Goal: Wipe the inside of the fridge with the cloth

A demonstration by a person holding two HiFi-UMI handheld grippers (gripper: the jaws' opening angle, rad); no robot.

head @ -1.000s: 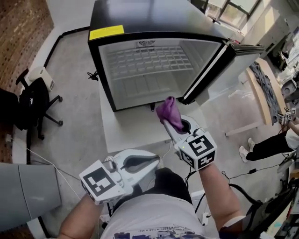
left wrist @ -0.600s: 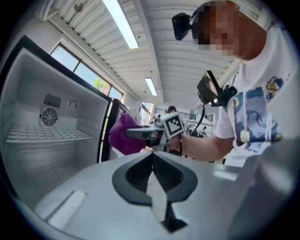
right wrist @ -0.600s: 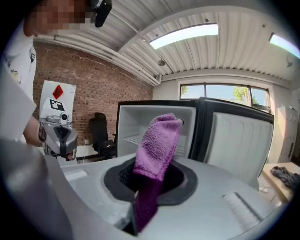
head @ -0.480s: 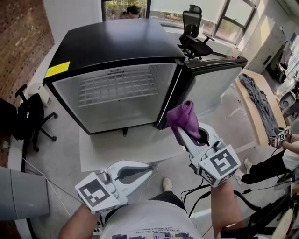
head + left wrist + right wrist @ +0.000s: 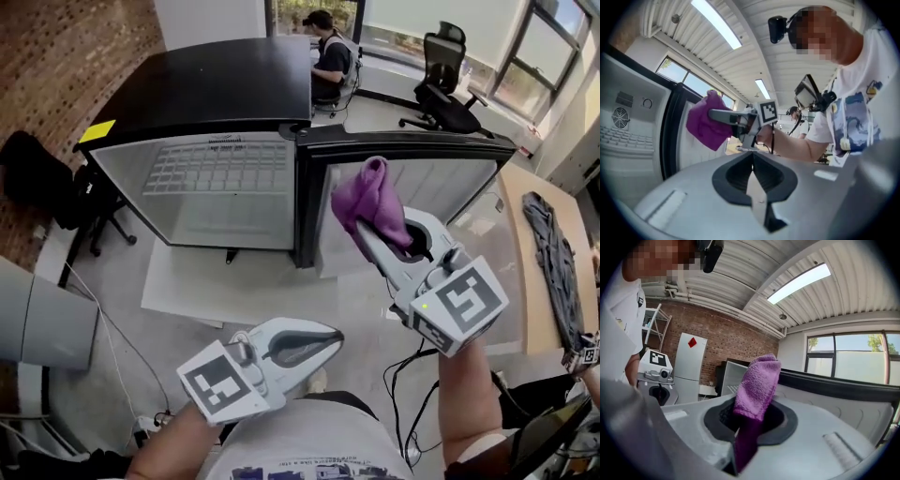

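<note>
A red brick wall point(image 5: 56, 47) runs along my left above a grey concrete floor point(image 5: 108, 281). Ahead, tall windows point(image 5: 530, 61) let in daylight behind a black office chair point(image 5: 441, 89). A wooden table point(image 5: 527, 281) stands at my right. Strip lights point(image 5: 799, 282) cross the ribbed ceiling point(image 5: 862, 291).
</note>
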